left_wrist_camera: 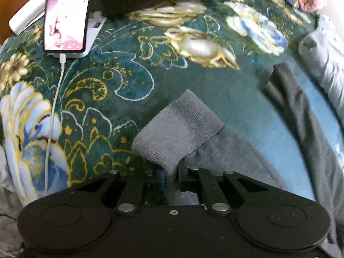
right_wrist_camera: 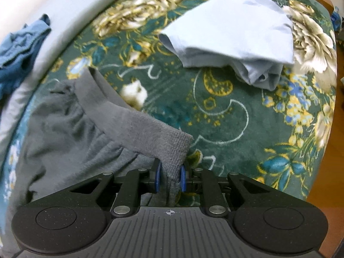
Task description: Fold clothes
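Grey garment pinched at its ribbed bands by both grippers over a floral blanket.

A ribbed cuff (left_wrist_camera: 178, 133) of the grey garment (left_wrist_camera: 236, 161) is clamped between the nearly closed fingers of the left gripper (left_wrist_camera: 172, 179); from the fingertips the cuff points up and left, while the cloth behind it trails down and right. The ribbed band (right_wrist_camera: 137, 120) is pinched between the blue pads (right_wrist_camera: 158, 177) of the right gripper (right_wrist_camera: 170, 177), its long axis running from the fingertips up and left, gathered cloth lying left of the fingers. Ahead of the right fingers, well apart, a crumpled light blue garment (right_wrist_camera: 232, 32) lies on the green floral blanket (right_wrist_camera: 247, 139). Far ahead-left of the left fingers a lit phone (left_wrist_camera: 66, 13) rests, its white cable (left_wrist_camera: 53, 107) trailing down the blanket.
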Demonstrator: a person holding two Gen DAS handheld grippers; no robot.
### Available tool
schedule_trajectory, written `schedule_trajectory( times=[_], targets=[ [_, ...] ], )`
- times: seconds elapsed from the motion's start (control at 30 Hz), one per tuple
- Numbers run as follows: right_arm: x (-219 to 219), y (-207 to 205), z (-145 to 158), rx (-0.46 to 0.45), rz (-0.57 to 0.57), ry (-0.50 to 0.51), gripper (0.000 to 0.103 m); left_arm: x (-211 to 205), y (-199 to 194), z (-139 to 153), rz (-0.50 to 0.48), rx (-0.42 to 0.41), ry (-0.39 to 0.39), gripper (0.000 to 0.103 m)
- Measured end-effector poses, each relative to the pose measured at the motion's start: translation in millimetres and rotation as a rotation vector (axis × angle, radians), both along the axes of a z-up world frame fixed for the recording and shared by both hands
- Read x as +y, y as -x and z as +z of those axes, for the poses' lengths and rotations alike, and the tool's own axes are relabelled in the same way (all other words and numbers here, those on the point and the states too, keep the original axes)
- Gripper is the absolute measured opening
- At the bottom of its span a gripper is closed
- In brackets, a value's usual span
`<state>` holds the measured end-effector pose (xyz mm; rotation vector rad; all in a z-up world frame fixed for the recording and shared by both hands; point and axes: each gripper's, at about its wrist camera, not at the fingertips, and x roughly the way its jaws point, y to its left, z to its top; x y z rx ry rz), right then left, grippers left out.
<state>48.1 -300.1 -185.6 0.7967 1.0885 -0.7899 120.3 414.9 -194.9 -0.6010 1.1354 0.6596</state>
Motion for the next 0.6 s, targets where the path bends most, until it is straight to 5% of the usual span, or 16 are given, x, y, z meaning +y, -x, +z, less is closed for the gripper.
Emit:
schedule_trajectory(
  times=[0.2,0.27,0.33,0.4,0.6],
  targets=[
    [0.9,-8.4,-10.7,0.043,0.002,-0.009,0.019,0.8,-8.4,-1.5,-0.031,0.040,-0.006,0.012],
    [0.9,-4.5,-7.2,0.020,-0.002,-0.020,0.023,1.7,-7.1,0.7,-0.035,0.035,0.020,0.022],
    [2.1,1.3,-3.3,-0.002,-0.007,-0.039,0.031,3.9,-1.6,1.8,-0.019,-0.014,0.092,0.045],
    [4.8,9.1,0.8,-0.023,-0.013,-0.068,0.039,0.9,3.2,2.7,-0.011,-0.035,0.125,0.045],
    [40.6,33.9,6.3,-0.095,0.001,-0.194,0.039,-15.9,21.4,-1.2,0.010,-0.059,0.218,0.047]
  ],
)
